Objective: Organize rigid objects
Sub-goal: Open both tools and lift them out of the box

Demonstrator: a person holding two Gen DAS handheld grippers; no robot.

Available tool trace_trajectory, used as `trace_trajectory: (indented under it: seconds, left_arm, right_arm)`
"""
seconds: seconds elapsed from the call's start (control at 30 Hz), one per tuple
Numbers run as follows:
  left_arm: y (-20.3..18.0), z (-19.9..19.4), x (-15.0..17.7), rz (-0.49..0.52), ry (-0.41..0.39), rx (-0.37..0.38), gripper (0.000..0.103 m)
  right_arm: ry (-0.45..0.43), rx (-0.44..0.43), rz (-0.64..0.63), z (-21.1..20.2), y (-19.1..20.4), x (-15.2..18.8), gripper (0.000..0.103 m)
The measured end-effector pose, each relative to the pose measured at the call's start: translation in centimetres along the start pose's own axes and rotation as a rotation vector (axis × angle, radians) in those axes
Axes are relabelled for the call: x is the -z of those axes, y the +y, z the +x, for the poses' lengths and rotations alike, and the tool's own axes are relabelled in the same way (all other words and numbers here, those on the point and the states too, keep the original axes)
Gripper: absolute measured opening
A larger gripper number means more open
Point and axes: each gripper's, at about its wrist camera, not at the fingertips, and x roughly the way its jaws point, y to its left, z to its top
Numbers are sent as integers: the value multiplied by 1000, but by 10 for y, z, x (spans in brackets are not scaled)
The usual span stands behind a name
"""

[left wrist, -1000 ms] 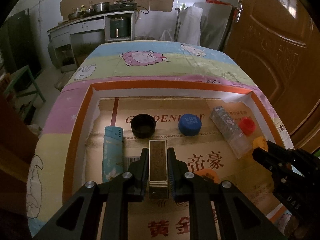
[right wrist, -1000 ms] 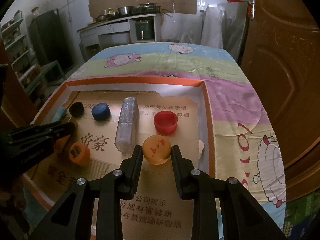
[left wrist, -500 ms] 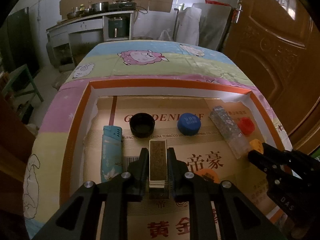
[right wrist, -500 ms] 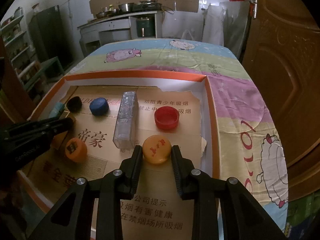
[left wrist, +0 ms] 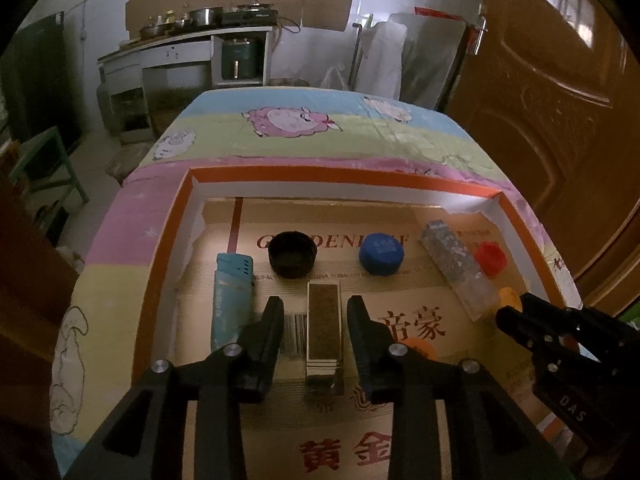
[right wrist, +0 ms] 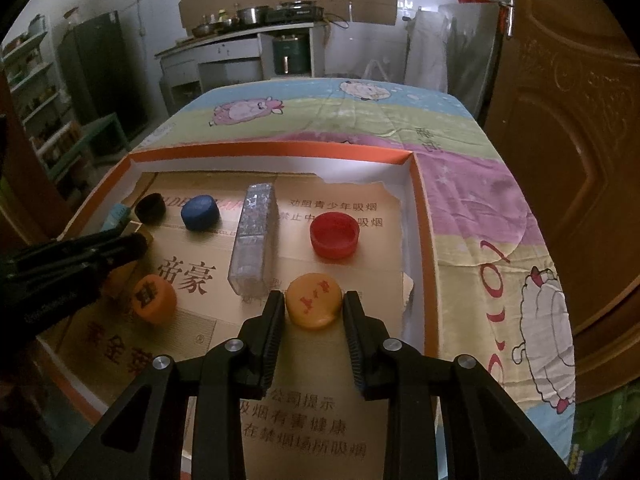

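I have 2 fisheye views, each looking forward and steeply down along its own gripper's fingers into the orange-rimmed tray [left wrist: 176, 240]. My left wrist camera sits close over the tray's left half; the right gripper [left wrist: 516, 316] enters at its right edge. My right wrist camera sits close over the right half, with the left gripper [right wrist: 120, 244] at its left edge. Both share the tray floor, the blue cap [left wrist: 381, 254] [right wrist: 200, 213], the sheep-print cloth [left wrist: 296, 124] and the far kitchen counter [right wrist: 240, 40].
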Motion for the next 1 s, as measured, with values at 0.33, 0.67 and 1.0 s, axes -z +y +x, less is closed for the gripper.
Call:
trace_trajectory:
  seconds: [0.33, 0.67, 1.0]
  left_arm:
    - [2, -17, 0, -16, -36, 3, 33]
    - [3, -32, 5, -20, -53, 5, 33]
    - [3, -51, 11, -19, -67, 1, 33]
  right_arm:
    - [-26, -21, 35, -16, -6, 1, 36]
    - [-35, -17, 37, -32, -5, 5, 36]
    - [-46, -17, 27, -51, 2, 10, 36]
